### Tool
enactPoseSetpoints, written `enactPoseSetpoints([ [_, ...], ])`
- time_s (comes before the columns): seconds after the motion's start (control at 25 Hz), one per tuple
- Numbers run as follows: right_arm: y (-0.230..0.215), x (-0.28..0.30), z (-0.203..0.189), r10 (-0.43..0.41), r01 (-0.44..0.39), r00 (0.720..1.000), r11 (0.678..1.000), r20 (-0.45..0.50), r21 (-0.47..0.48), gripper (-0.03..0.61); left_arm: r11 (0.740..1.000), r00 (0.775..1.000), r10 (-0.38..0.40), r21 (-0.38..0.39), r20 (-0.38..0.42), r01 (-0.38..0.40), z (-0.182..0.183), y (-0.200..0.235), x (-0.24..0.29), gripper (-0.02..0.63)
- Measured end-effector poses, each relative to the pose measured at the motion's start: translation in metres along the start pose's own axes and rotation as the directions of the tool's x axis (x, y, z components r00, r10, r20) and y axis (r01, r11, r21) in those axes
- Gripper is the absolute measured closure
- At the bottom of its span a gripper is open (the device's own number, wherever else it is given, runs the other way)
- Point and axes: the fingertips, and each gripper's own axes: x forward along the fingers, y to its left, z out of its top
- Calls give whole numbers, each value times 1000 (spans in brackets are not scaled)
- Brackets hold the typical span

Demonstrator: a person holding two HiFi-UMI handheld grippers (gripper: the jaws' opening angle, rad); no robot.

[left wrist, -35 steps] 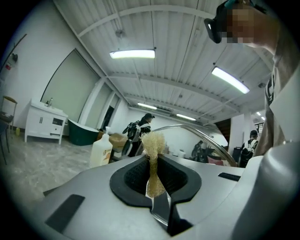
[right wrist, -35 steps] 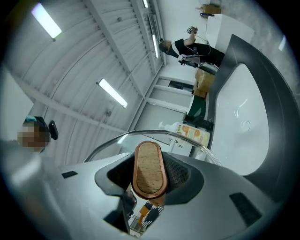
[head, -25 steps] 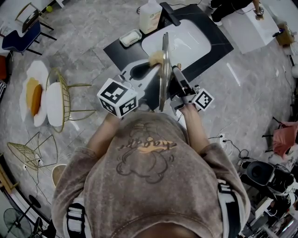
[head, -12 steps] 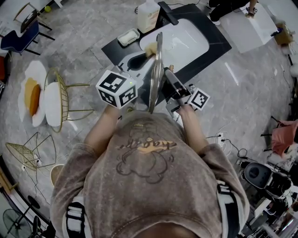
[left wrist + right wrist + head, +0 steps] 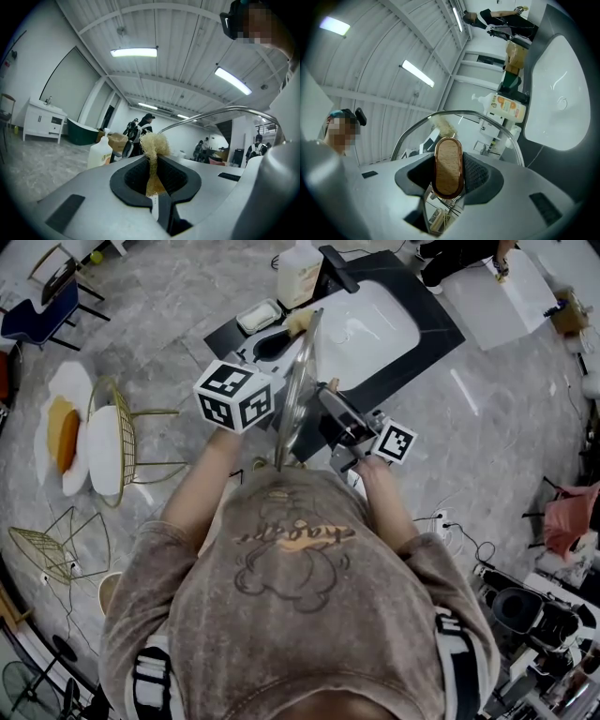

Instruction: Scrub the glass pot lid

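Left tongs [image 5: 153,182]: clamped on loofah scrubber [image 5: 152,145].
Right tongs [image 5: 449,180]: clamped on lid knob [image 5: 448,159].
Glass pot lid [image 5: 298,381]: on edge between both tongs, scrubber beside its far rim, left face.

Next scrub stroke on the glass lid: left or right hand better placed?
Left. The left tongs are shut on the fibre scrubber, which sits by the rim of the glass lid. The right tongs grip the lid's wooden knob, holding it on edge, so they are taken.
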Motion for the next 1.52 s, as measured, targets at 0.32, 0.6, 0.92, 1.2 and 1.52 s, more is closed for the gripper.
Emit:
enactPoseSetpoints([
  [0.32, 11, -1, 2, 25, -25, 1000, 999, 1, -19, 403, 1000, 998, -2, -11, -58, 1, -20, 14, 16, 565],
  [0.6, 19, -4, 5, 48, -48, 999, 999, 22, -9, 403, 1000, 990, 1, -2, -138, -1, -49, 23, 32, 565],
  [0.92, 20, -9, 11, 58, -60, 996, 998, 71, 17, 403, 999, 969, 5, 37, -247, 4, -90, 31, 45, 565],
  [1.2, 15, -19, 28, 40, -45, 985, 999, 170, 23, 402, 999, 931, -23, 17, -365, 31, -145, 25, 42, 565],
  [1.52, 7, -24, 39, 20, -23, 980, 1000, 198, 13, 402, 994, 884, -104, -31, -456, 101, -193, -2, 31, 565],
])
